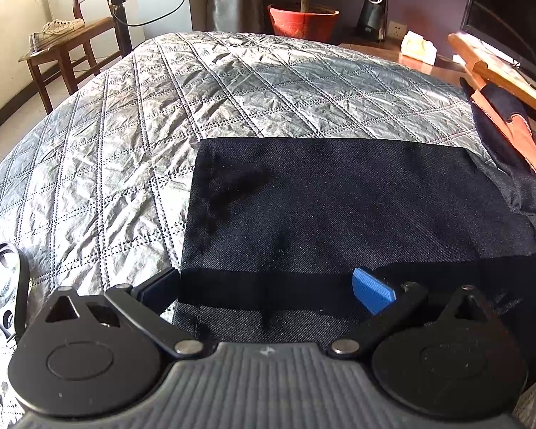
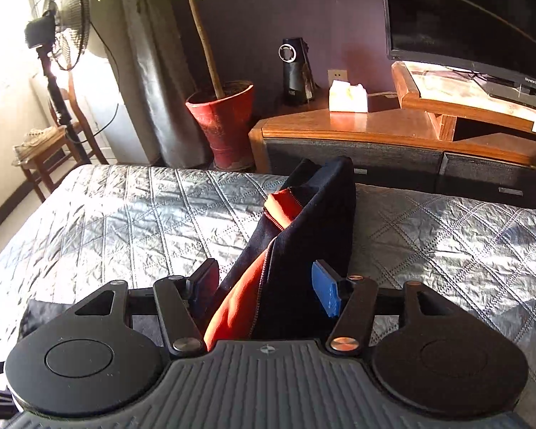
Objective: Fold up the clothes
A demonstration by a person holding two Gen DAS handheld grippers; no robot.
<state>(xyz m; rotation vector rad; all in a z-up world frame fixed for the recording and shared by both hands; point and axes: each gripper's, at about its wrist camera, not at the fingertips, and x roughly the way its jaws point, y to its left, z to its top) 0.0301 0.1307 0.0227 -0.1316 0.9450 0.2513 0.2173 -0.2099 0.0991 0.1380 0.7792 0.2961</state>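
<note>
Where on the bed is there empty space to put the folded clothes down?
The quilted bed cover is bare left of the dark garment, reaching toward the chair and the red pot. In the right wrist view, another bare patch lies right of the raised garment, before the wooden cabinet. The middle, around the garment and grippers, is crowded.

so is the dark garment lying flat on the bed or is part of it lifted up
Part flat, part lifted. One end of the dark garment lies spread on the quilt; the other stands up between the right gripper's fingers, orange lining showing.

A home bedroom: quilted bed (image 1: 232,82), television (image 2: 471,18), potted plant (image 2: 221,121), standing fan (image 2: 62,25).
</note>
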